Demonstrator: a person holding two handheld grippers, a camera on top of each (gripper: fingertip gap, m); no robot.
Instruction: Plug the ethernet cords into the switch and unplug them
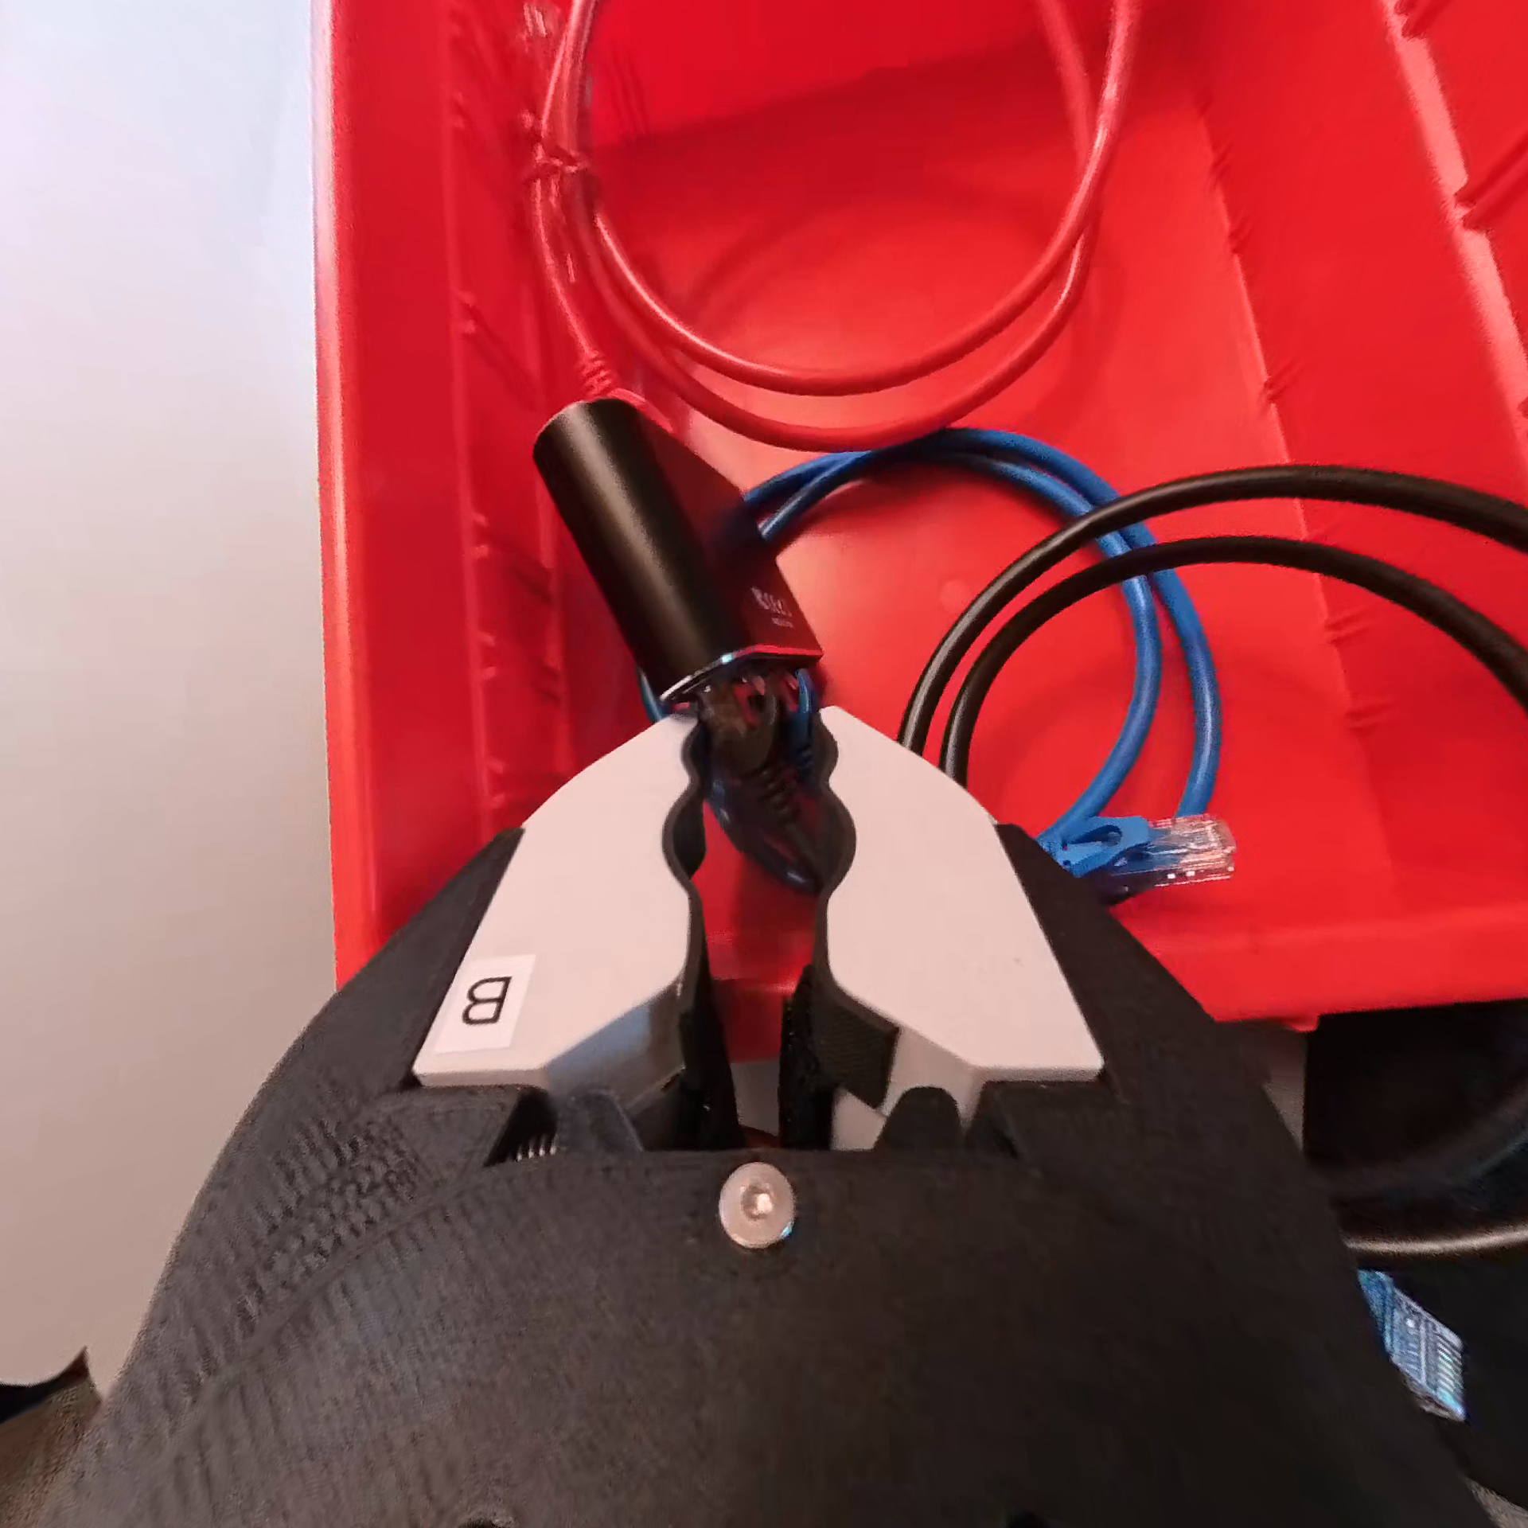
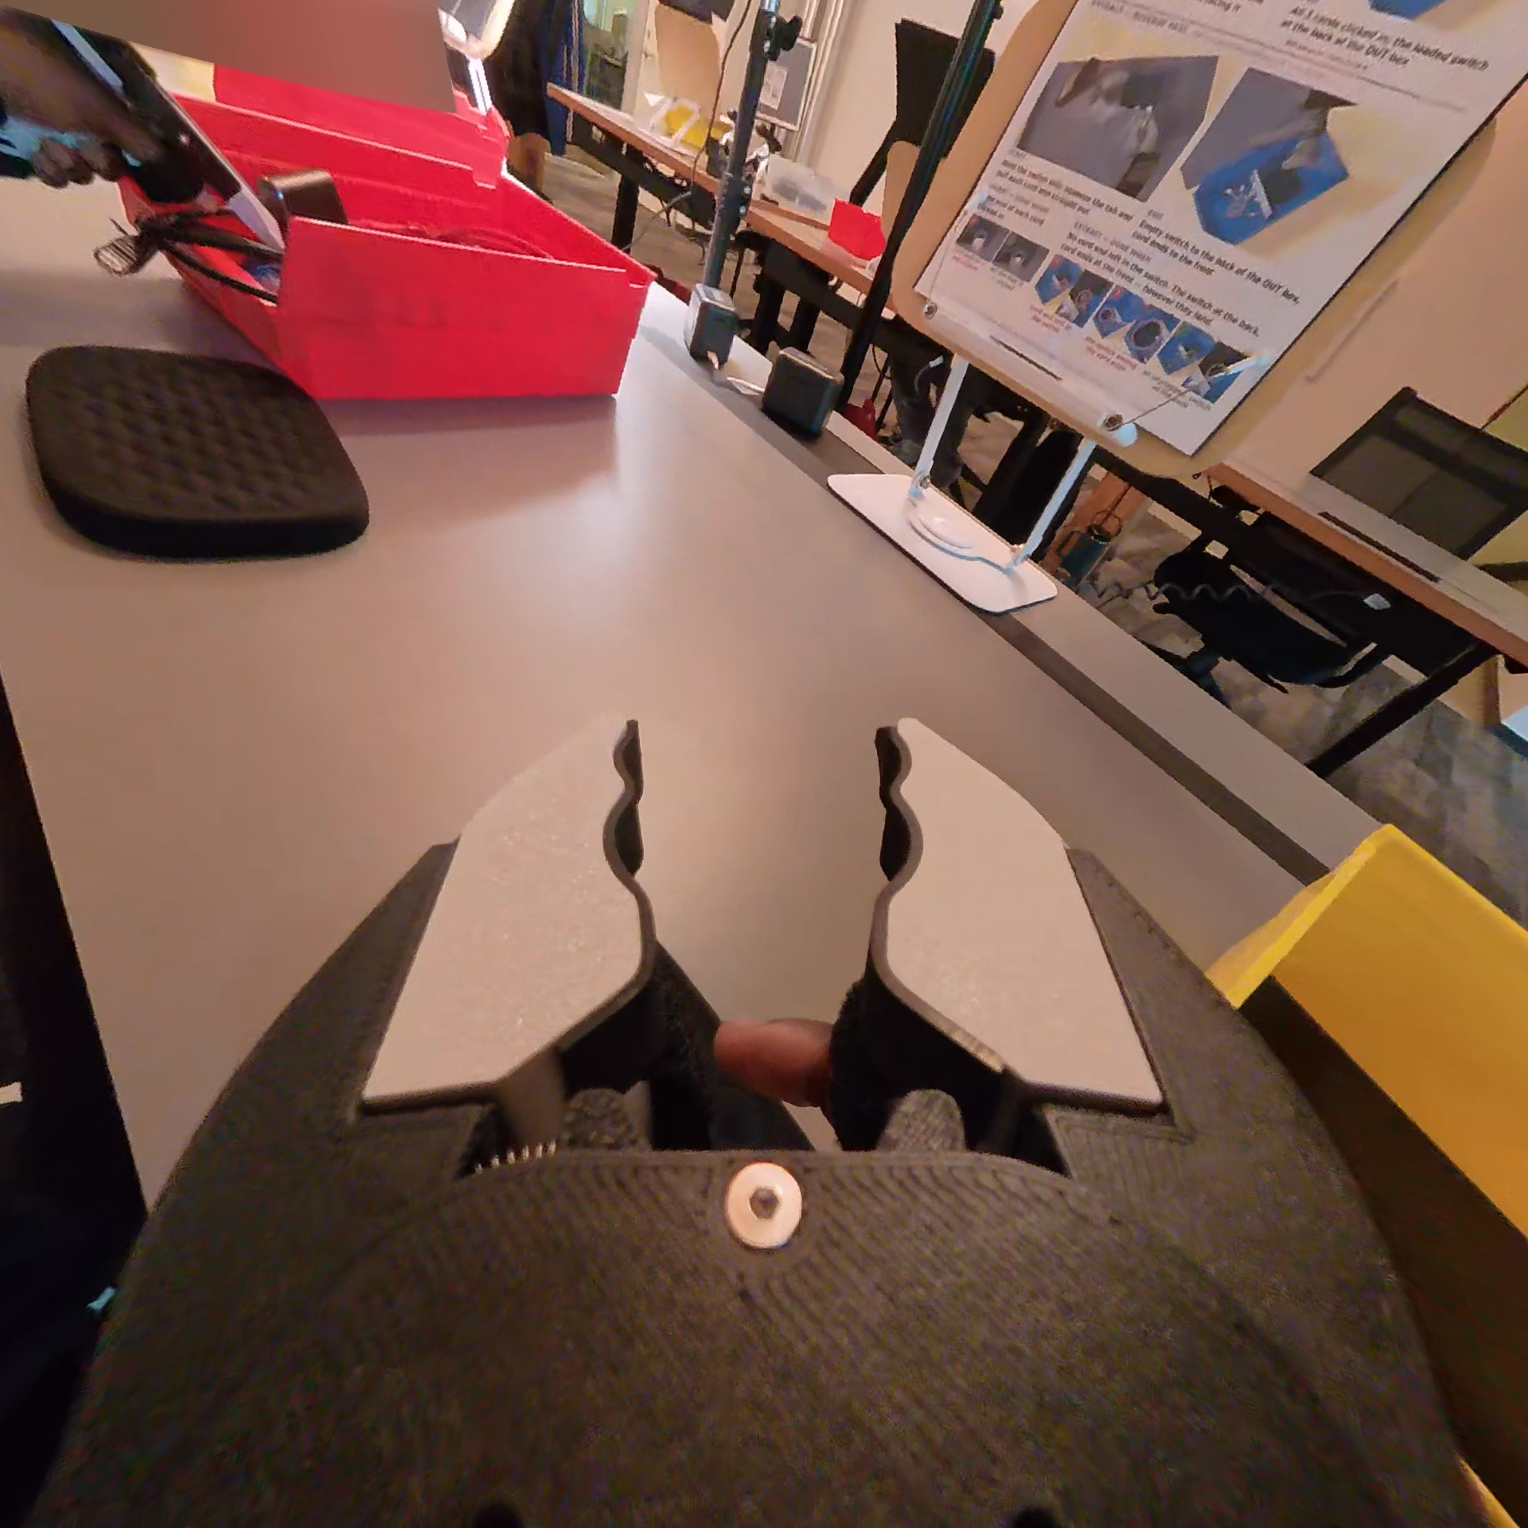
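Observation:
In the left wrist view my left gripper [image 1: 752, 732] is shut on the ribbed boot of the black ethernet cord [image 1: 765, 785], right at the port face of the small black switch [image 1: 637, 529]. The switch is tilted up inside the red bin [image 1: 430, 413]. Red and blue plugs also show at its ports. A blue cord [image 1: 1157, 628] loops to the right, its clear plug [image 1: 1191, 852] lying loose. A red cord [image 1: 827, 380] is coiled at the back. My right gripper [image 2: 756, 736] is open and empty above the grey table [image 2: 579, 579], far from the bin.
The red bin [image 2: 463, 331] stands at the table's far left, with a black textured pad [image 2: 190, 451] in front of it. A yellow bin [image 2: 1406, 1033] is close on the right. An instruction sheet on a stand [image 2: 1199, 207] and two small dark blocks [image 2: 798, 389] line the table's far edge. There is about 60 centimeters between the tips of the two grippers.

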